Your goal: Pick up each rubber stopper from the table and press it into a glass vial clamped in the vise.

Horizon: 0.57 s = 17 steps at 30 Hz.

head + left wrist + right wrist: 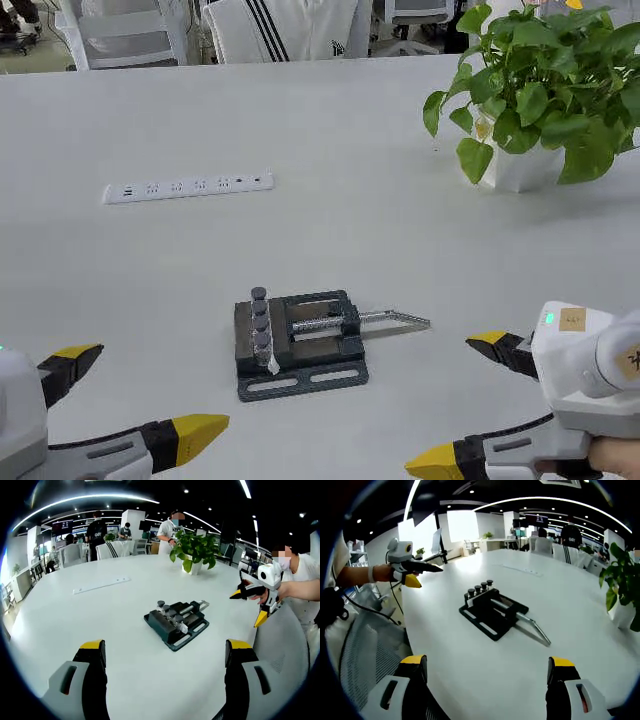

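A dark vise sits on the white table, and several glass vials with dark stoppers stand in a row in its jaws. The same vise lies ahead of both grippers. My left gripper is low at the near left, open, with nothing between its yellow-tipped fingers. My right gripper is low at the near right, open too and holding nothing. Each gripper is well short of the vise. The right gripper and the left gripper face each other across the vise.
The vise's metal handle sticks out to the right. A white power strip lies farther back on the left. A potted plant stands at the back right. Chairs line the far edge of the table.
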Motion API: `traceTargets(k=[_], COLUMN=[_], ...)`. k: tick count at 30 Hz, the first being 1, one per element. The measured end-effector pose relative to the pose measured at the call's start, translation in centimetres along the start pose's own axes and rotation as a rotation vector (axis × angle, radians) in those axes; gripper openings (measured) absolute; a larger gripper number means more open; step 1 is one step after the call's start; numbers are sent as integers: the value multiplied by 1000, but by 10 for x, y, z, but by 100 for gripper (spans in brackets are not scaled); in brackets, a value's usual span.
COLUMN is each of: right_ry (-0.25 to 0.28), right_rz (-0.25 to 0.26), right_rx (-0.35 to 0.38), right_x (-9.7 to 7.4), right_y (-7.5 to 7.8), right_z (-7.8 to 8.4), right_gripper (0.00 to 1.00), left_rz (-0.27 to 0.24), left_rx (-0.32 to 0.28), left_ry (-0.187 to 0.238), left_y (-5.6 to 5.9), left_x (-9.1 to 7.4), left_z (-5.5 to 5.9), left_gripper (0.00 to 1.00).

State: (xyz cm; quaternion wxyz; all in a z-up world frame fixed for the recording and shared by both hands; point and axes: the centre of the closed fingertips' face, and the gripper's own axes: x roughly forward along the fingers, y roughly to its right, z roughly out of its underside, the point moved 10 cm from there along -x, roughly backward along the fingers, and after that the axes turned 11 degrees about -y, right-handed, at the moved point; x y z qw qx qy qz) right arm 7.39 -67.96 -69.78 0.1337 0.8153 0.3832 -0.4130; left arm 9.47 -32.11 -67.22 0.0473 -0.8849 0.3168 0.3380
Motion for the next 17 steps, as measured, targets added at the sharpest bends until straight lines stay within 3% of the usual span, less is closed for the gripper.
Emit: traceTargets(k=[6, 11, 17], right_ry=[10, 20, 39], right_rz=[23, 37, 45], right_rx=[-9, -18, -18], right_x=[-6, -12, -18], right_y=[6, 8, 3], right_z=[2, 2, 0], right_gripper=[99, 99, 99], left_rz=[-2, 0, 4], left_rx=[7, -4, 6], left_ry=[-12, -1, 3], left_y=[0, 7, 8], left_x=[-5, -8, -9], left_z=[6, 6, 6], left_gripper=[99, 99, 99])
